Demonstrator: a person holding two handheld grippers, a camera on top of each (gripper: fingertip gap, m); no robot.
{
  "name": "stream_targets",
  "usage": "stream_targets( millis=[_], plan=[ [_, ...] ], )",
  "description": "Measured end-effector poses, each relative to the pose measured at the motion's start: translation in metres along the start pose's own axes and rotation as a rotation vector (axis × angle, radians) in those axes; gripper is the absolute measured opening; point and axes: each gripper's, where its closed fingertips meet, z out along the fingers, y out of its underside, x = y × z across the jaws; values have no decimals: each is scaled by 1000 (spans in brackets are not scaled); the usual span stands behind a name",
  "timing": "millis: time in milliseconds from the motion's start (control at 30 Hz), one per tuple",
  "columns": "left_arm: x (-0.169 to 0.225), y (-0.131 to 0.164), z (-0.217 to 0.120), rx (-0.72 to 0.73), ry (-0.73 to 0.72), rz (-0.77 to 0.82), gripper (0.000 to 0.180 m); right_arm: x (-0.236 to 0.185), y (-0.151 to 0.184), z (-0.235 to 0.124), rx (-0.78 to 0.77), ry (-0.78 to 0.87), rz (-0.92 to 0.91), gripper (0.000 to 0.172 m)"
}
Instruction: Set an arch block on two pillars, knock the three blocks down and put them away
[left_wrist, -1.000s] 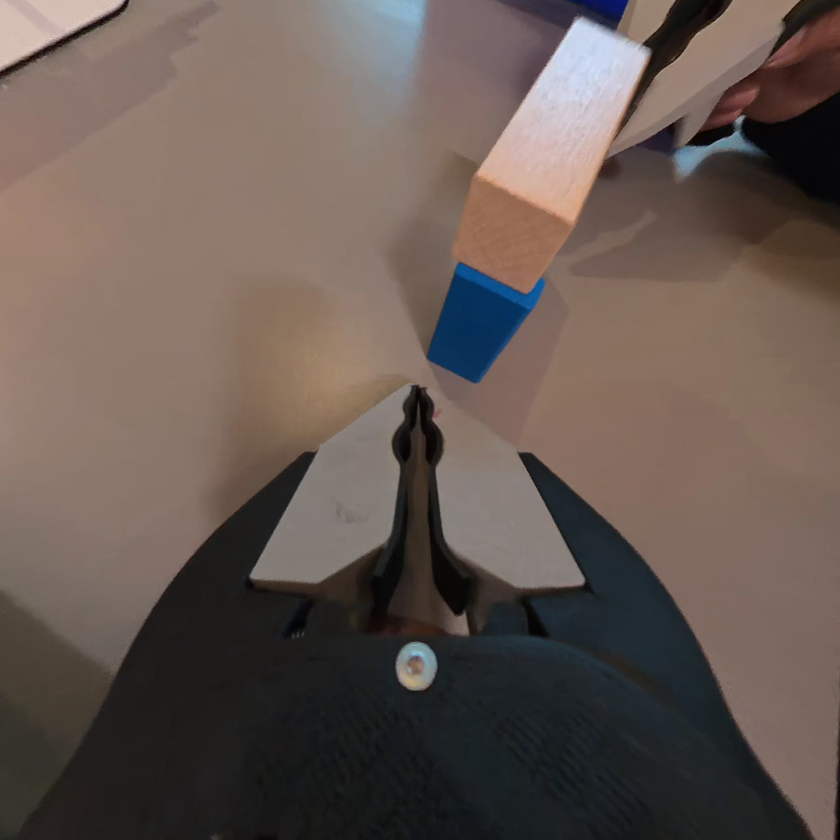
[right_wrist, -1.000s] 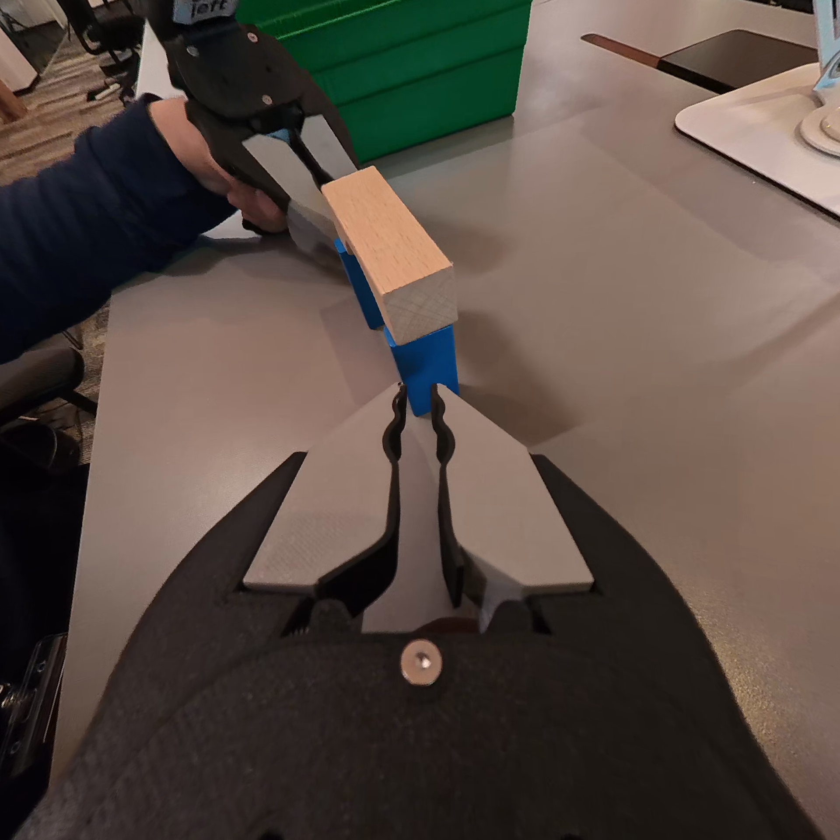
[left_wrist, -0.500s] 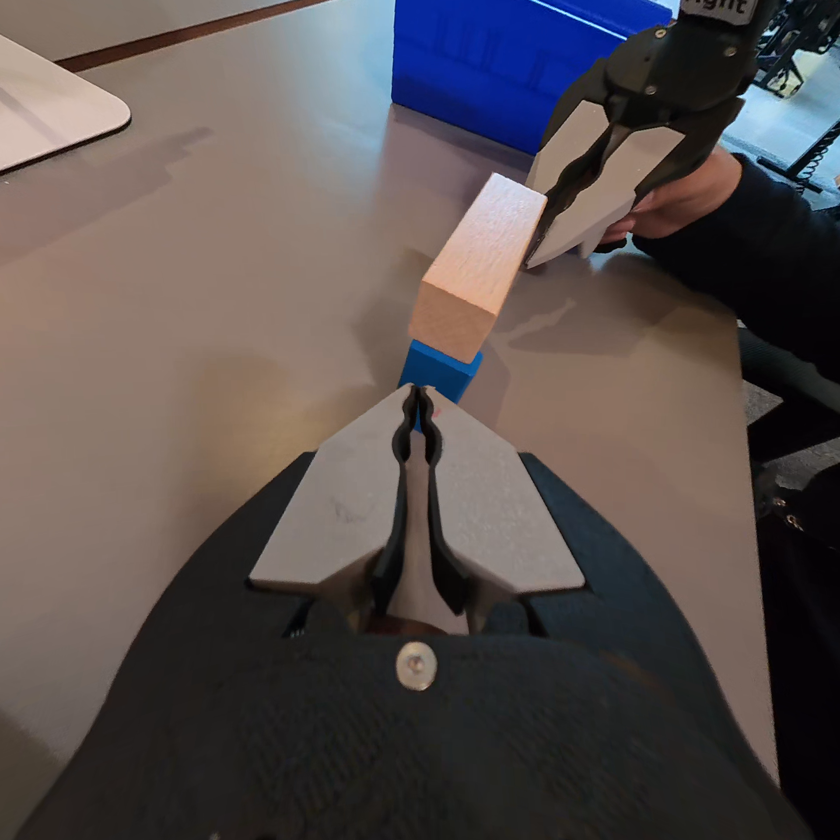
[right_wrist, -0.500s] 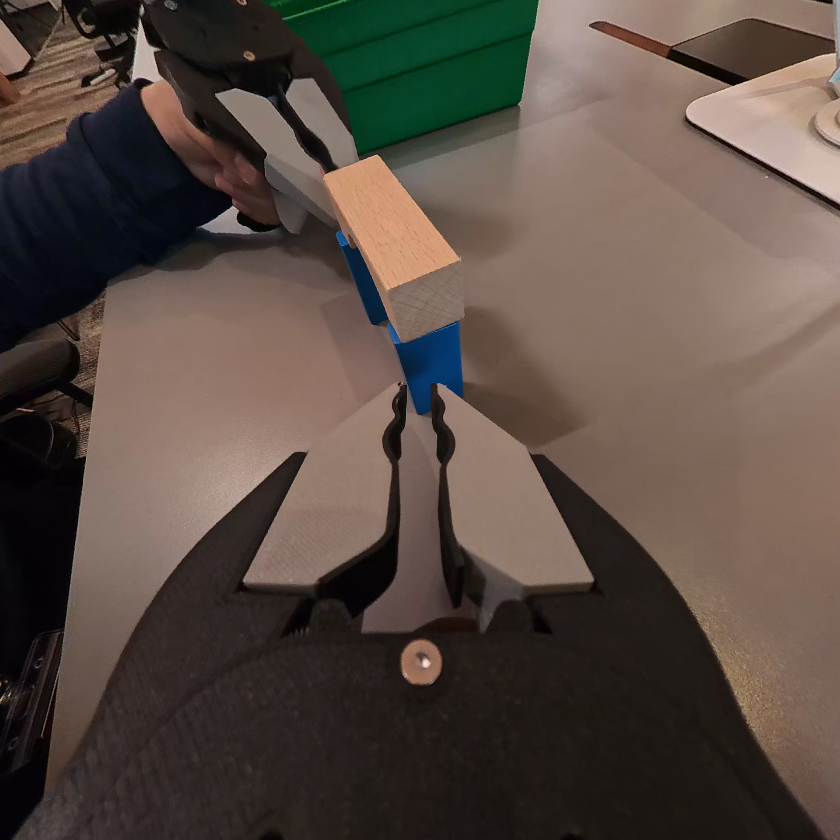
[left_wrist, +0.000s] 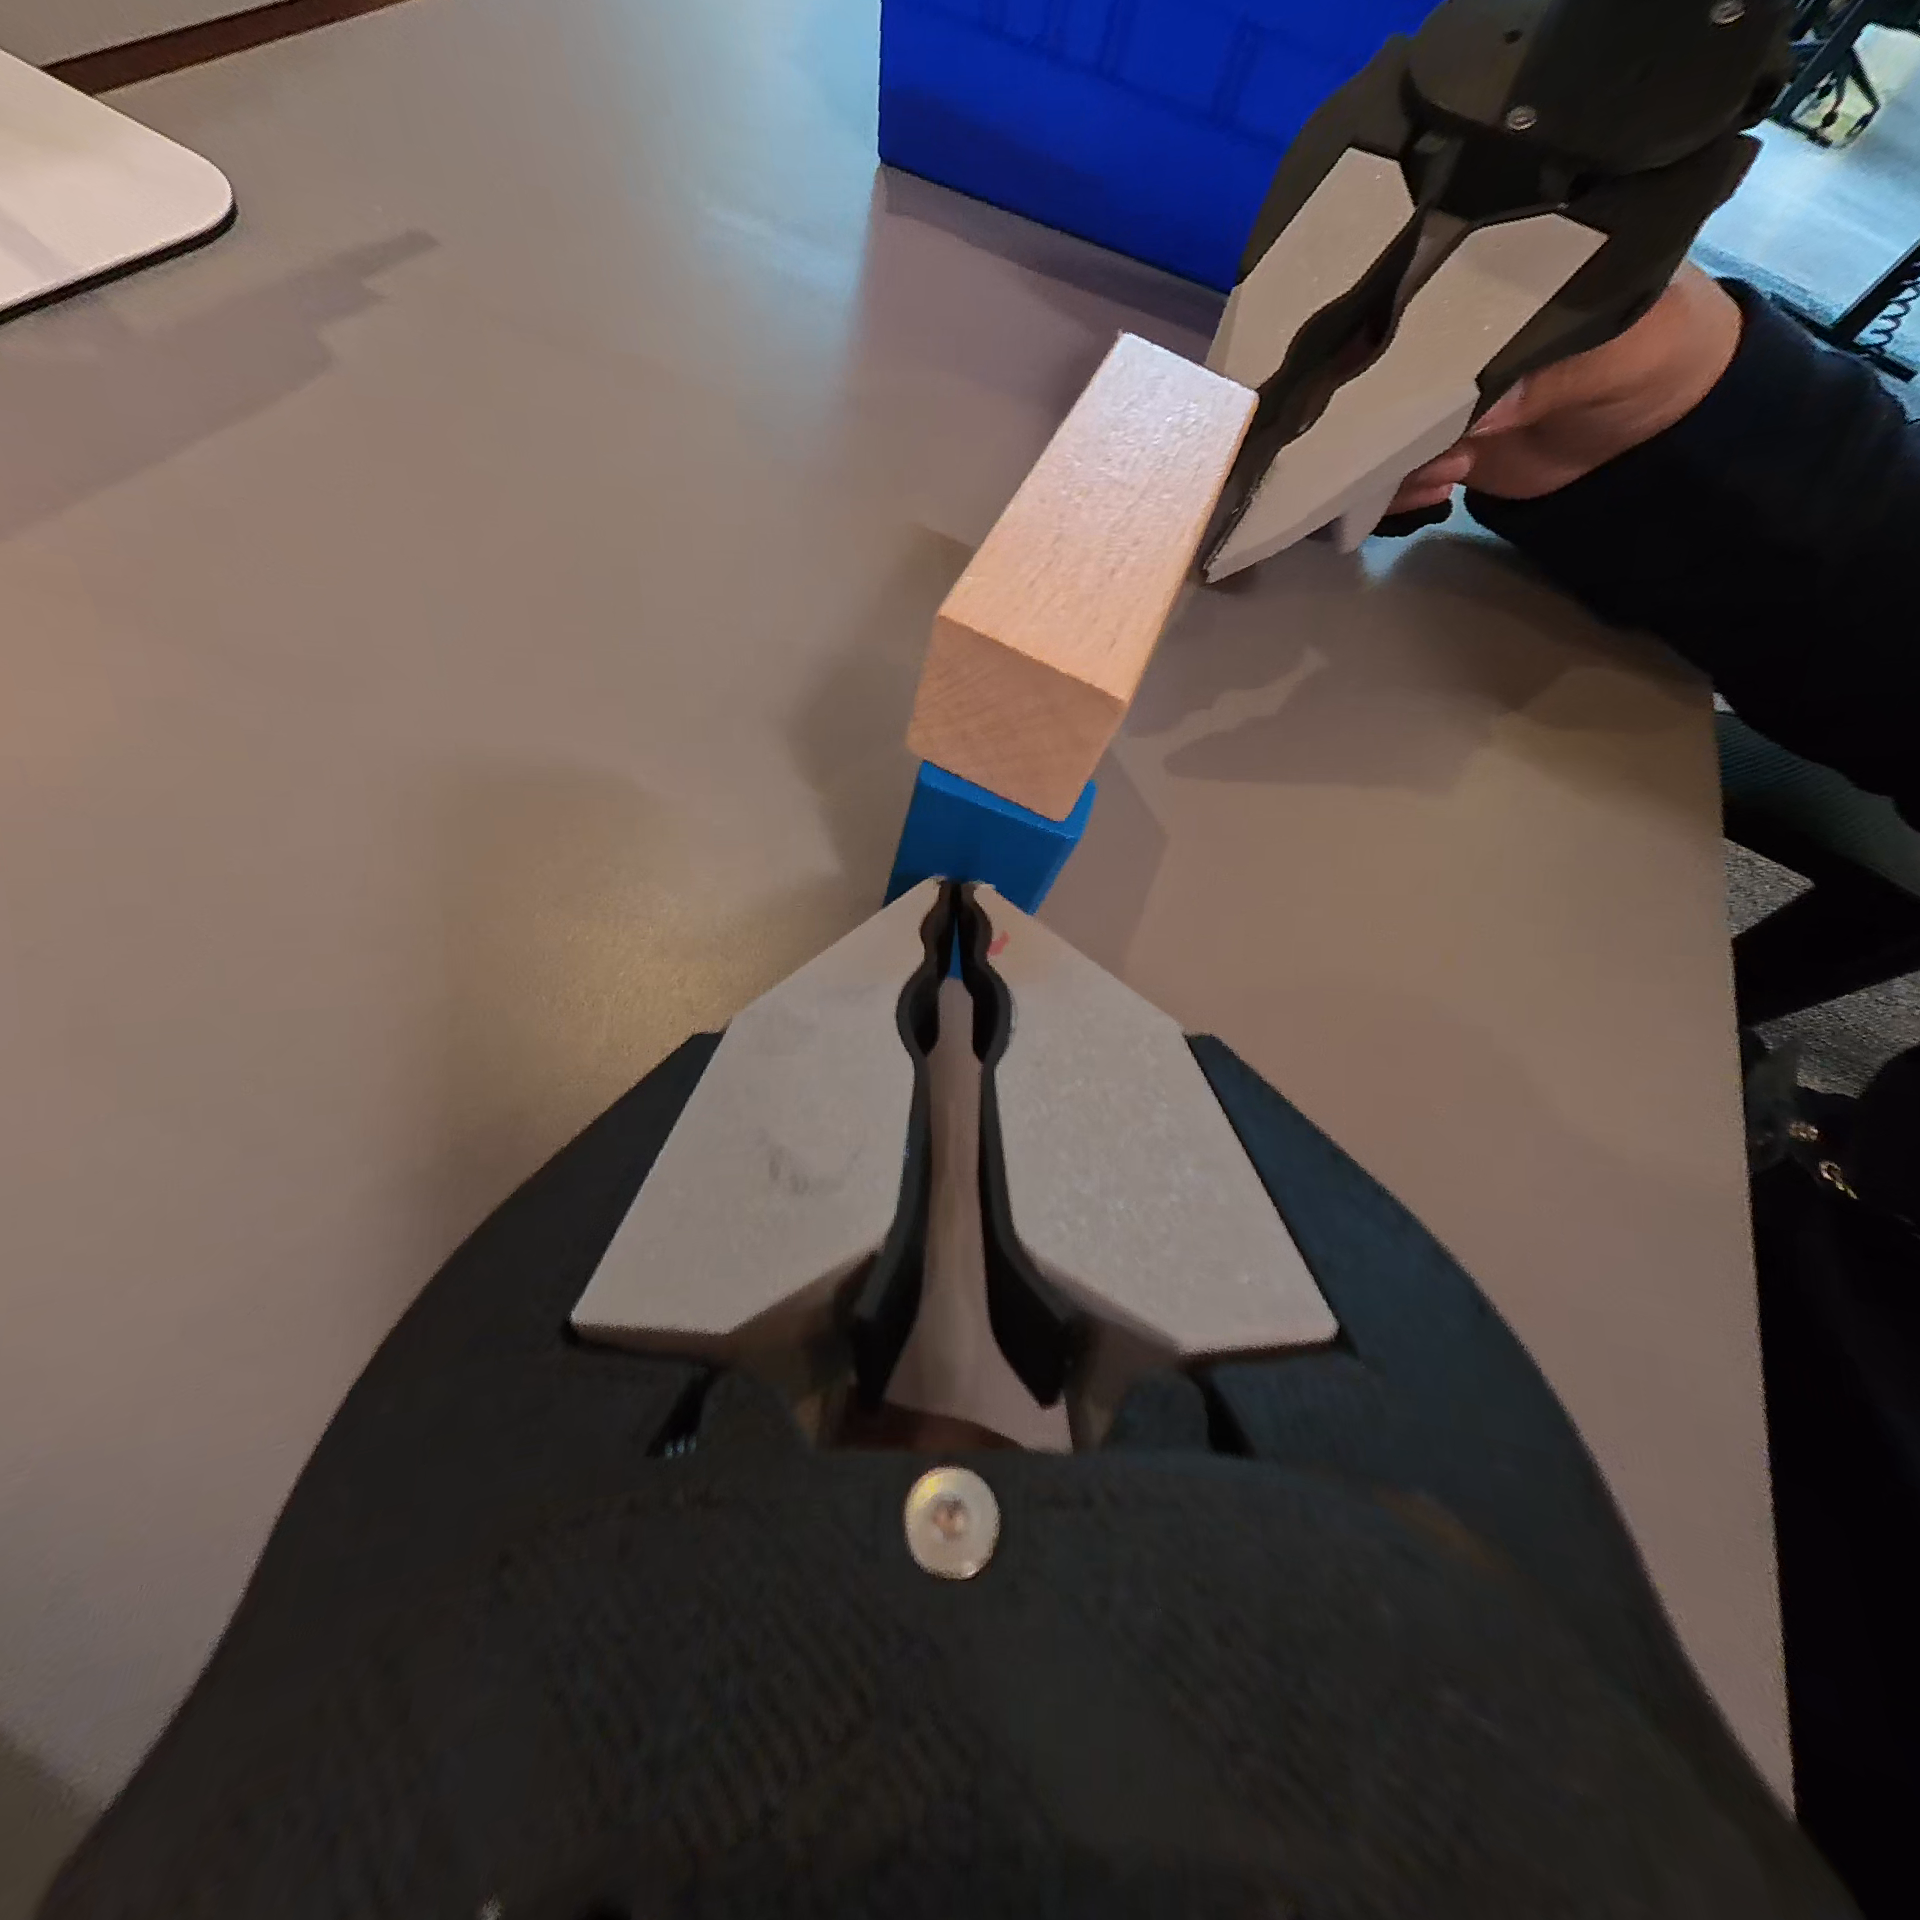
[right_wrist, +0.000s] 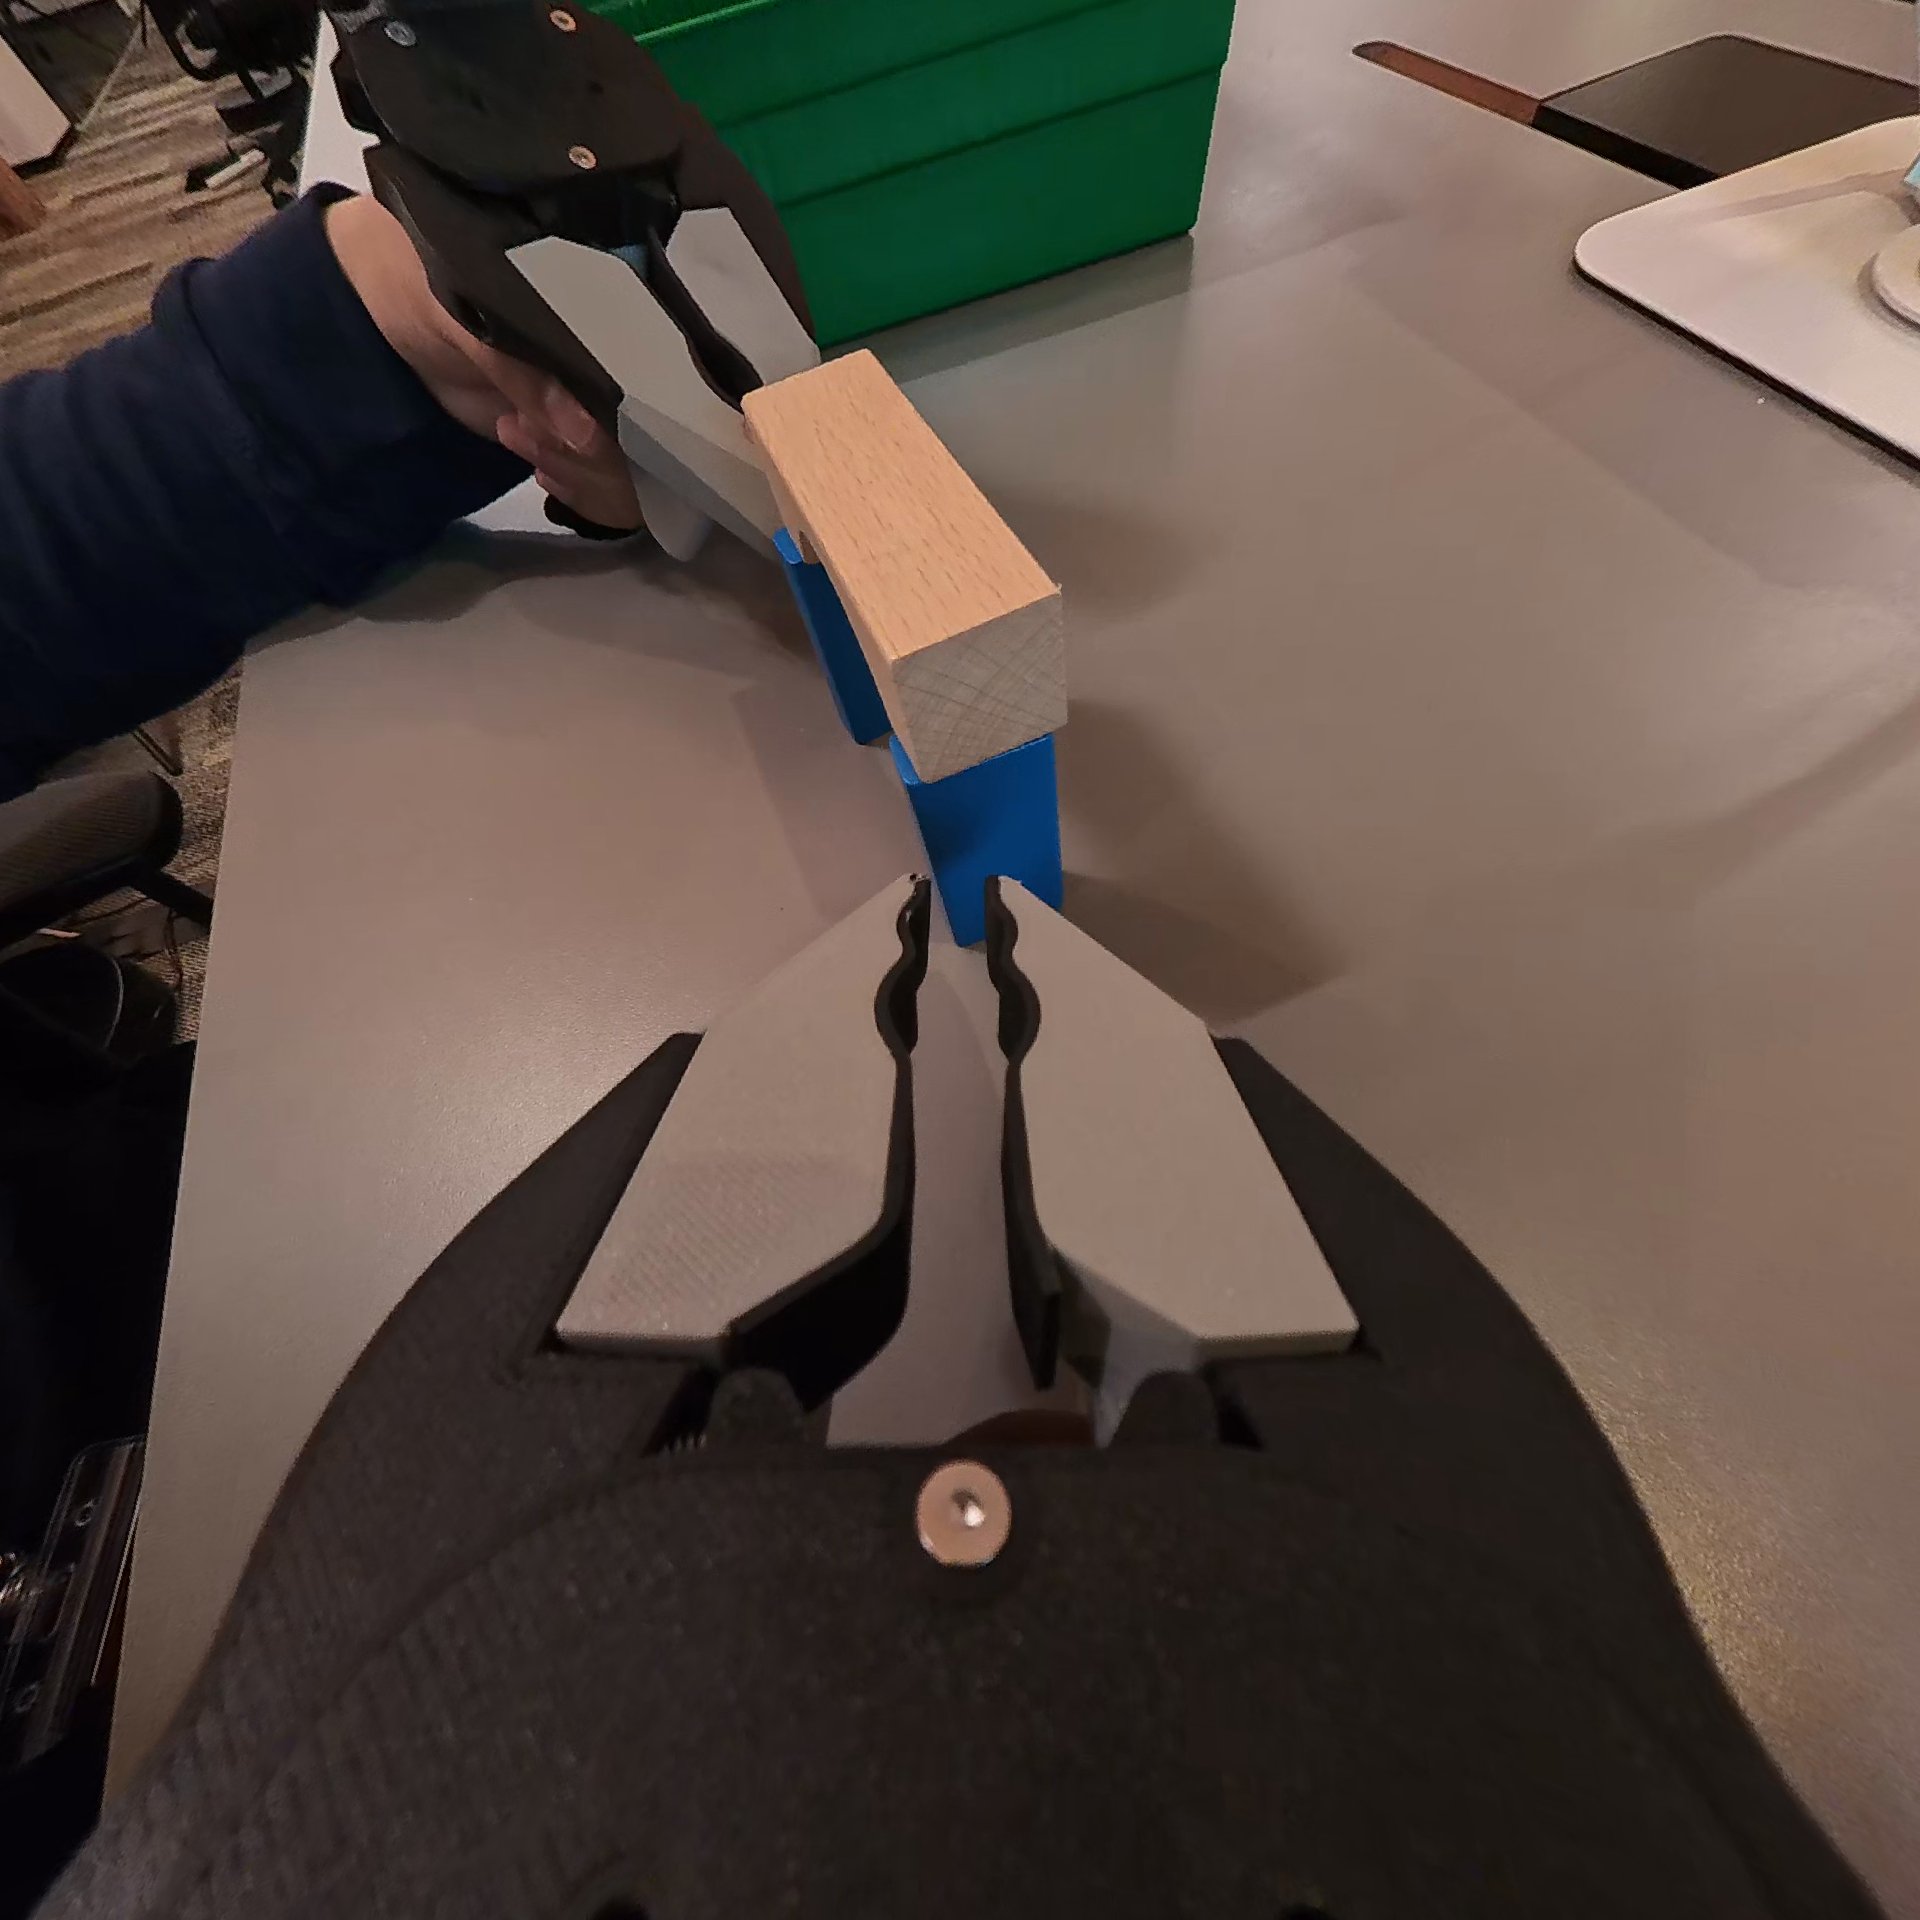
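Observation:
A plain wooden arch block (right_wrist: 904, 540) lies across two upright blue pillars, the near one (right_wrist: 987, 831) and the far one (right_wrist: 831, 644). My right gripper (right_wrist: 951, 888) is slightly open and empty, with its tips just short of the near pillar. My left gripper (right_wrist: 746, 403) is at the far end of the arch, shut, and its tips touch the arch's end face. In the left wrist view my left gripper (left_wrist: 956, 891) is shut and empty, right in front of a blue pillar (left_wrist: 987, 847) under the arch (left_wrist: 1091, 561). The right gripper (left_wrist: 1231, 530) shows at the arch's other end.
A blue bin (left_wrist: 1091, 125) stands behind the blocks in the left wrist view. A green bin (right_wrist: 987, 156) stands behind them in the right wrist view. A white pad (right_wrist: 1766, 260) and a dark mat (right_wrist: 1714, 104) lie at the right. The table edge (right_wrist: 223, 831) runs along the left. My hands' fingertips stand some 11 centimeters from each other.
My left gripper has tilted up and steadied, so its view now takes in the right gripper and the blue bin. The arch and pillars still stand. My right gripper has barely moved.

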Motion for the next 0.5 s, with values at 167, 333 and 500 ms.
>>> stream_targets(
  millis=[167,333,500],
  plan=[
    [-3,2,2,-8,-10,-3,0,-1,0,0,1,-2,-2,7],
    [-8,4,4,-18,-28,-16,0,-2,0,1,-1,-4,-4,7],
    [-10,1,5,-6,-42,-16,0,-2,0,1,0,-4,-3,7]
  ],
)
